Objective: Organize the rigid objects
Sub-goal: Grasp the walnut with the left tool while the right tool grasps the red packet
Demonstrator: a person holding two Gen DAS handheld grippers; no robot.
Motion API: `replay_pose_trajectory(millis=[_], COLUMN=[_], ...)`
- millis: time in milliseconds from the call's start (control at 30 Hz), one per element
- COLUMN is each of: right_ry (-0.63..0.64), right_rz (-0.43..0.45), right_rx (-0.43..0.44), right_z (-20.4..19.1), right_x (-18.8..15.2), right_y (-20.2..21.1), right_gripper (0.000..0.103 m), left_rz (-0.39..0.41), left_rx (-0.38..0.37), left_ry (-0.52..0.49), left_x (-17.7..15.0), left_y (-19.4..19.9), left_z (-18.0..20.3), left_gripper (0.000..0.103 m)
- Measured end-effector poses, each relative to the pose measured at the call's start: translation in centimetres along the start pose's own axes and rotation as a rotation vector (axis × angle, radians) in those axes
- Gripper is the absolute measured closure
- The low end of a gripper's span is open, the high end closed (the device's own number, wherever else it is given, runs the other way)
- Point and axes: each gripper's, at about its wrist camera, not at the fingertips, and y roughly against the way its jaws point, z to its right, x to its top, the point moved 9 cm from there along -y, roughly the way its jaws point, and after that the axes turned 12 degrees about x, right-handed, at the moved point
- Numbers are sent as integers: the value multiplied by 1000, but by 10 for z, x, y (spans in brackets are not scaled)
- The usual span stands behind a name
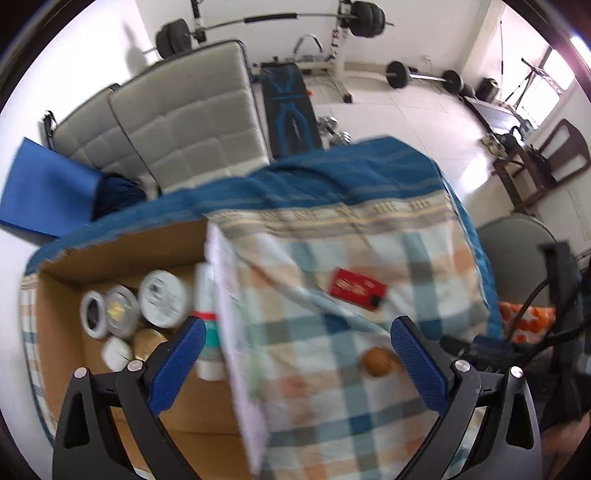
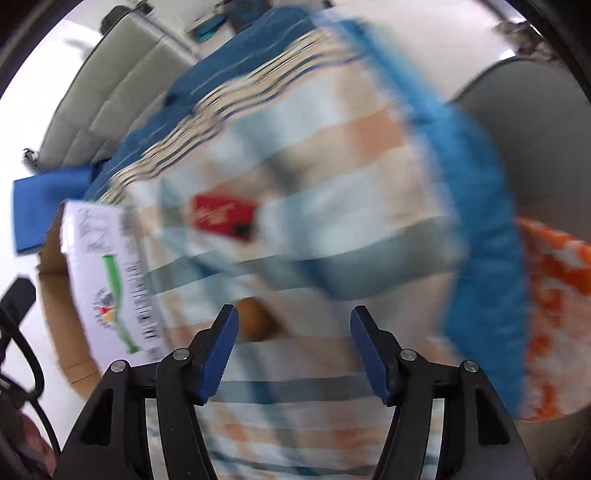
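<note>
Brown ball (image 2: pixel 255 319) beside right hand-held gripper (image 2: pixel 291 321), jaws parted, empty.

Both wrist cameras look steeply down, close above the checked cloth (image 1: pixel 369 258), sharing the red box (image 2: pixel 221 218) and cardboard box (image 1: pixel 122 254).

Home gym vibes back here

Daylight's pouring through the window (image 1: pixel 550 79) onto white floor tiles (image 1: pixel 402 110), barbell (image 1: pixel 273 20) sitting racked against the white wall (image 1: pixel 92 40).

right view smeared by motion blur; red box (image 2: pixel 224 217) print unreadable
</note>
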Motion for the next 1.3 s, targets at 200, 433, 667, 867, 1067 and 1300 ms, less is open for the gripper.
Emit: replay_pose_trajectory(millis=[200,433,667,867,1067,1300], right_ry=[-9,35,104,274,448,622], right_rz=[23,31,9,-27,-82,-127], right_rx=[-57,-65,-44,-11,29,-119], right_z=[50,54,39,-8,-61,-80], right_x=[5,7,20,31,50,68], right_y=[31,27,23,9,-37,-90], right_gripper=[37,37,37,37,38,38], left_rz=[-149,-269,-298,-261,-293,-299], left_rx=[-105,-153,-179,-175,-162,-157], left_ry=[1,37,65,251,408,432], left_x=[-38,-63,-72,-78,-83,-82], left_y=[-39,-83,-110,-102,-117,-128], left_z=[51,83,94,59,26,7], left_gripper=[28,40,72,72,71,72])
